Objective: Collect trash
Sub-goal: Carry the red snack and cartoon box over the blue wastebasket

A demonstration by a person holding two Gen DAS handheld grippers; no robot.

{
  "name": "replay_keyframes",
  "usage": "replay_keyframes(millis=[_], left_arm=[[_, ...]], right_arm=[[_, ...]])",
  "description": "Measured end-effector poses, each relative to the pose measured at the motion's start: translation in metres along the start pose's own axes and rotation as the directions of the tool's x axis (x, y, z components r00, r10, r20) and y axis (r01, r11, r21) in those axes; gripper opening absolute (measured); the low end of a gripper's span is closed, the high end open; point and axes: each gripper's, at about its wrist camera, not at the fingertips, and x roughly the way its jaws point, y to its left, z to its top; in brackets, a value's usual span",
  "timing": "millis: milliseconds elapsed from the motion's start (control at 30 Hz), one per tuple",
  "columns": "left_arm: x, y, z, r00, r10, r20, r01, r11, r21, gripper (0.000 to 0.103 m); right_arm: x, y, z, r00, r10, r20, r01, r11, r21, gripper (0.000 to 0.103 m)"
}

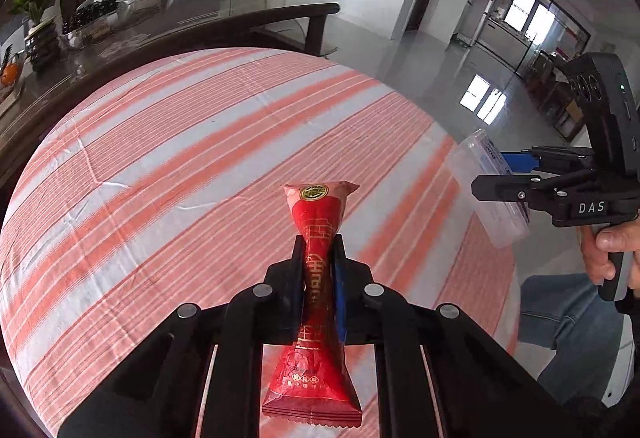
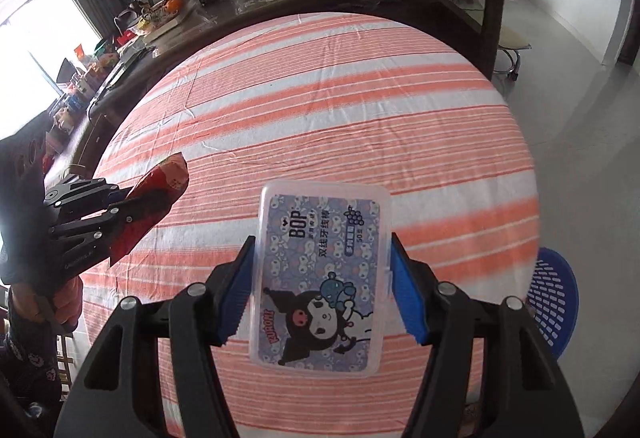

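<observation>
Two items held: both lifted clear of the striped orange-and-white tablecloth [image 2: 360,109].
Left gripper [image 1: 318,278]: pinched tight on the red crinkled snack wrapper [image 1: 316,270] at its waist.
Right gripper [image 2: 320,278]: clamped across the clear rectangular plastic floss-pick box [image 2: 320,278].
Handling: keep both squeezes firm; box walls look slippery.
Room: cloth bare ahead; blue perforated plastic basket [image 2: 554,302] beyond right edge, likely drop point.

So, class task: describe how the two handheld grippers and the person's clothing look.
Both grippers, left gripper and right gripper, are black linkage frames with silver pivot pins and blue finger pads. The right one reads "DAS". Blue jeans are worn, plus a dark patterned sleeve.
</observation>
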Motion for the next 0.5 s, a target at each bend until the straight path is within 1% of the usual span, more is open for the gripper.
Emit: replay_keyframes(millis=[100, 167, 233, 367, 500], left_arm=[[0.009, -0.048, 0.014, 0.996, -0.086, -0.001, 0.086, 0.995, 0.054, 0.011], [0.019, -0.082, 0.022, 0.989, -0.147, -0.008, 0.147, 0.986, 0.082, 0.011], [0.032, -0.117, 0.032, 0.981, -0.194, -0.023, 0.196, 0.975, 0.108, 0.011], [0.067, -0.188, 0.046, 0.963, -0.259, -0.068, 0.267, 0.951, 0.156, 0.011], [0.115, -0.247, 0.057, 0.954, -0.275, -0.122, 0.294, 0.939, 0.178, 0.011]], right_arm=[[-0.037, -0.049, -0.019, 0.997, -0.054, 0.048, 0.050, 0.995, 0.092, 0.061], [-0.058, -0.085, -0.033, 0.991, -0.114, 0.066, 0.104, 0.983, 0.148, 0.061], [-0.073, -0.122, -0.049, 0.985, -0.159, 0.069, 0.141, 0.966, 0.216, 0.061], [-0.087, -0.182, -0.079, 0.974, -0.215, 0.066, 0.184, 0.930, 0.318, 0.061], [-0.081, -0.229, -0.106, 0.971, -0.230, 0.067, 0.184, 0.895, 0.405, 0.062]])
